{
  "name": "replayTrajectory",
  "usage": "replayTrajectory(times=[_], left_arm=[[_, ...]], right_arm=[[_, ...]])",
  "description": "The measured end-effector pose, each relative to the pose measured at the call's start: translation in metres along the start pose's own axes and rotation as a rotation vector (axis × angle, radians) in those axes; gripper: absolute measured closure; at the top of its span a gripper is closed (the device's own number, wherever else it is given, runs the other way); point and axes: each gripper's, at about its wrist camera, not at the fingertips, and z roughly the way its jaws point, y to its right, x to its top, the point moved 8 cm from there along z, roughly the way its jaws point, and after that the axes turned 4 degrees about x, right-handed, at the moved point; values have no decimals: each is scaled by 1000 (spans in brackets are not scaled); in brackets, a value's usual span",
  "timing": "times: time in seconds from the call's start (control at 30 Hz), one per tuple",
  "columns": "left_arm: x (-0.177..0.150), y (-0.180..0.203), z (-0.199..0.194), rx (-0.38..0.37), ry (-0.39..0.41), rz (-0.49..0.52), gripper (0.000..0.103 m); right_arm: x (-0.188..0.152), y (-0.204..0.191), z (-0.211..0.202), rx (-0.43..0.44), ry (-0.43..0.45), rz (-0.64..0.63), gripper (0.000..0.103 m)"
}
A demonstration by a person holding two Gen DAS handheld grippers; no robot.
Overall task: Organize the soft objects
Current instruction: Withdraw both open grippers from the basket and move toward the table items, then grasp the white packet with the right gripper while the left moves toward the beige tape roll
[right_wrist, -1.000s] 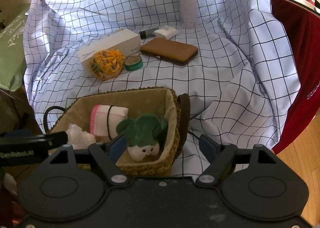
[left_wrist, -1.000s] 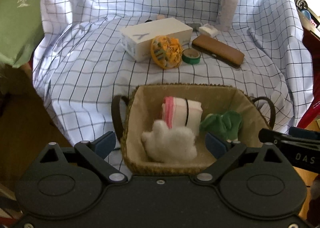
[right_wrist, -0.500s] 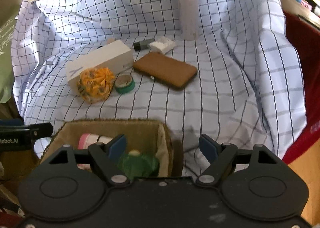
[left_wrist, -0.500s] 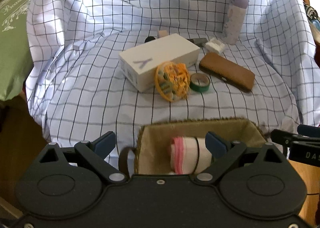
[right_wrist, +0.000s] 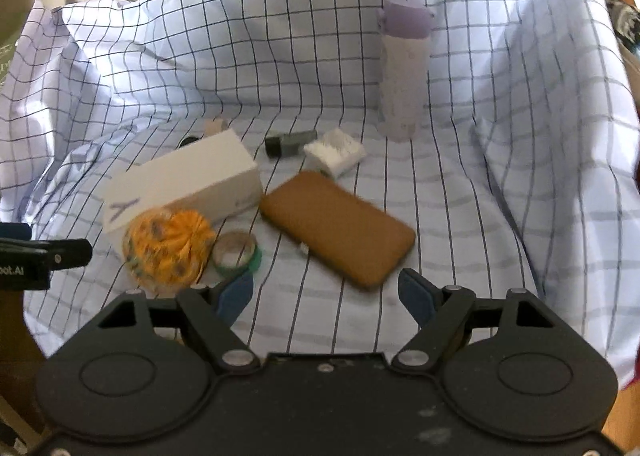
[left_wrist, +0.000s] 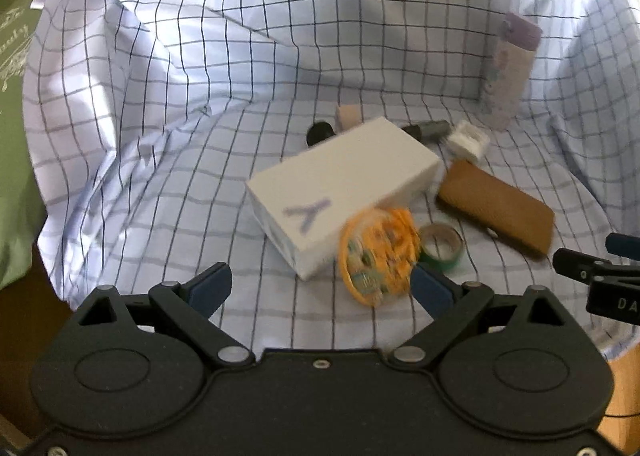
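Observation:
An orange patterned soft ball (left_wrist: pixel 378 256) leans against a white box (left_wrist: pixel 340 187) on the checked cloth (left_wrist: pixel 180 175); it also shows in the right wrist view (right_wrist: pixel 168 250). My left gripper (left_wrist: pixel 320 288) is open and empty, just in front of the ball. My right gripper (right_wrist: pixel 328 296) is open and empty, in front of a brown case (right_wrist: pixel 336 232). The woven basket with the soft toys is out of view.
A green tape roll (left_wrist: pixel 442 248), a brown case (left_wrist: pixel 496 207), a small white block (left_wrist: pixel 468 139), a dark tube (left_wrist: pixel 426 129) and a tall lilac bottle (left_wrist: pixel 508 67) lie on the cloth. A green cushion (left_wrist: pixel 16 135) is at the left.
Both grippers have moved forward over the cloth. The basket with the white, pink and green soft things has dropped out of view below them.

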Motion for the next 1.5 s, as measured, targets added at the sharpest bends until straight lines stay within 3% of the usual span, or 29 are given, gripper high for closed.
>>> replayTrajectory(times=[0.47, 0.8, 1.07, 1.2, 1.5], left_arm=[[91, -14, 75, 26, -21, -48, 10], [142, 5, 141, 22, -72, -24, 10], [152, 32, 189, -33, -131, 64, 11], [148, 30, 204, -1, -141, 112, 11], [150, -18, 213, 73, -130, 16, 11]], right_arm=[[69, 16, 88, -9, -12, -45, 24], [82, 24, 131, -17, -48, -63, 24], [87, 27, 149, -14, -63, -60, 24], [87, 28, 155, -19, -68, -65, 24], [88, 24, 164, -26, -73, -94, 24]])
